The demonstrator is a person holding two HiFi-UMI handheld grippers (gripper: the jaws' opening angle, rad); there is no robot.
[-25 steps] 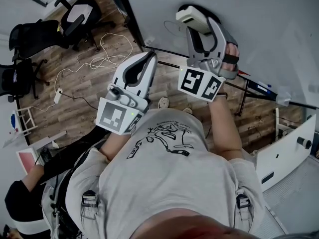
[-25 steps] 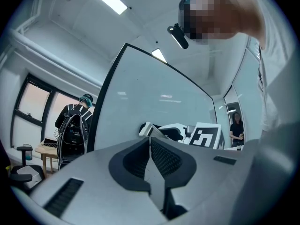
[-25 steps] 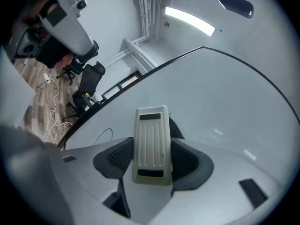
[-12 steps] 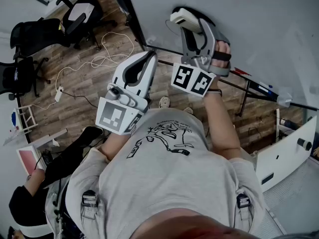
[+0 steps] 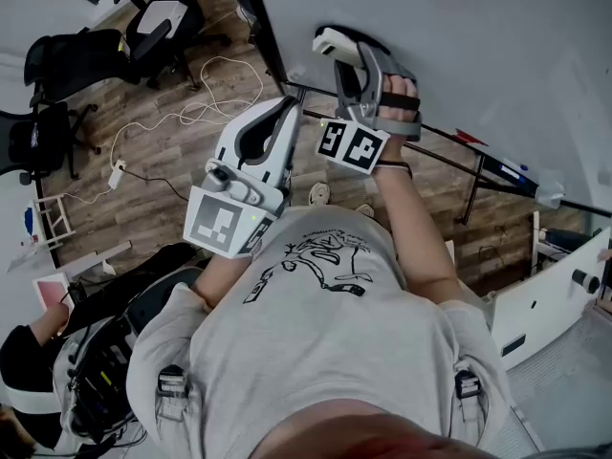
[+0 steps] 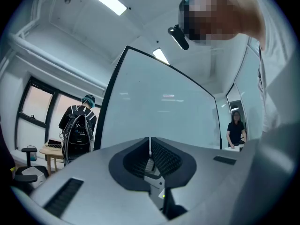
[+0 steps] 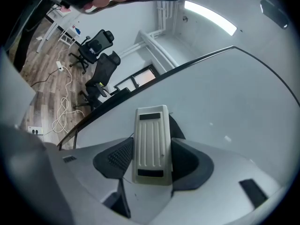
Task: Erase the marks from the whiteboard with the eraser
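Note:
The whiteboard point(image 5: 459, 55) fills the upper right of the head view. My right gripper point(image 5: 337, 48) is shut on a cream ribbed eraser point(image 5: 328, 38), whose face is pressed to the board close to its dark left edge. In the right gripper view the eraser point(image 7: 151, 144) sits lengthwise between the jaws against the whiteboard point(image 7: 225, 93). I cannot make out any clear marks around it. My left gripper point(image 5: 289, 108) hangs below and left of the board, shut and empty. In its own view the left gripper point(image 6: 150, 143) points up at the whiteboard point(image 6: 159, 111).
Office chairs point(image 5: 158, 17) and a white cable point(image 5: 206, 94) are on the wood floor at the left. The board's stand bar point(image 5: 449, 161) carries markers point(image 5: 502, 168). A seated person point(image 5: 38, 333) is at lower left. A person with a backpack point(image 6: 79, 125) stands left of the board.
My right gripper has slid the eraser leftward and up along the board toward its left edge. The left gripper has stayed where it was.

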